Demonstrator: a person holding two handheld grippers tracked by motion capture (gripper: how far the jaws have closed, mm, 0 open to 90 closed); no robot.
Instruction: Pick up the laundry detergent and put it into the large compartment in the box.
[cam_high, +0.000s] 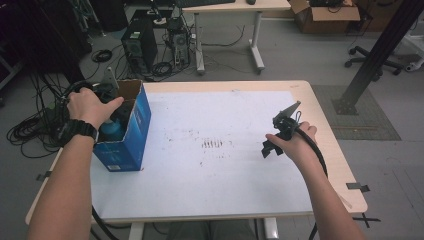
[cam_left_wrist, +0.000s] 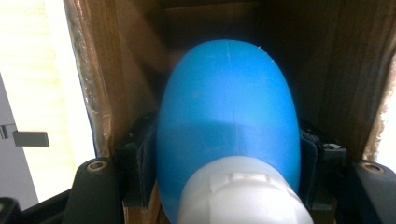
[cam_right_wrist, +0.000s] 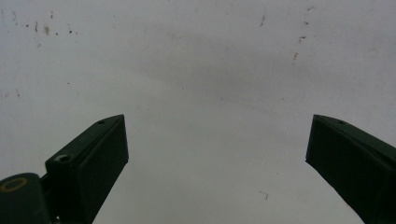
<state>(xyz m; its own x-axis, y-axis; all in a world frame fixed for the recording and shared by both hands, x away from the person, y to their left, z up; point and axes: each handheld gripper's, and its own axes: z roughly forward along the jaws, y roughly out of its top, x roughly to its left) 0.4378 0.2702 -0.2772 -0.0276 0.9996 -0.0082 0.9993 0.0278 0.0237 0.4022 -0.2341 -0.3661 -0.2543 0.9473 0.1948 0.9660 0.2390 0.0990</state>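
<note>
An open blue cardboard box (cam_high: 131, 135) stands at the table's left side. Inside it sits a blue bottle (cam_left_wrist: 229, 107) with a white cap (cam_left_wrist: 243, 196), also glimpsed from above (cam_high: 112, 131). My left gripper (cam_left_wrist: 229, 154) reaches down into the box, its black pads (cam_left_wrist: 140, 154) pressed against both sides of the bottle, with brown cardboard walls around it. The left hand (cam_high: 90, 106) covers most of that gripper in the high view. My right gripper (cam_high: 271, 149) hovers over the right part of the white mat (cam_high: 225, 170), jaws wide apart (cam_right_wrist: 217, 140) with nothing between them.
The mat has dark smudges (cam_high: 215, 145) near its middle. Beyond the table are computer towers (cam_high: 140, 47), another desk (cam_high: 230, 10) and a cardboard box (cam_high: 325, 17). Cable coils (cam_high: 30, 130) lie left of the table. A black post (cam_high: 375, 55) rises at right.
</note>
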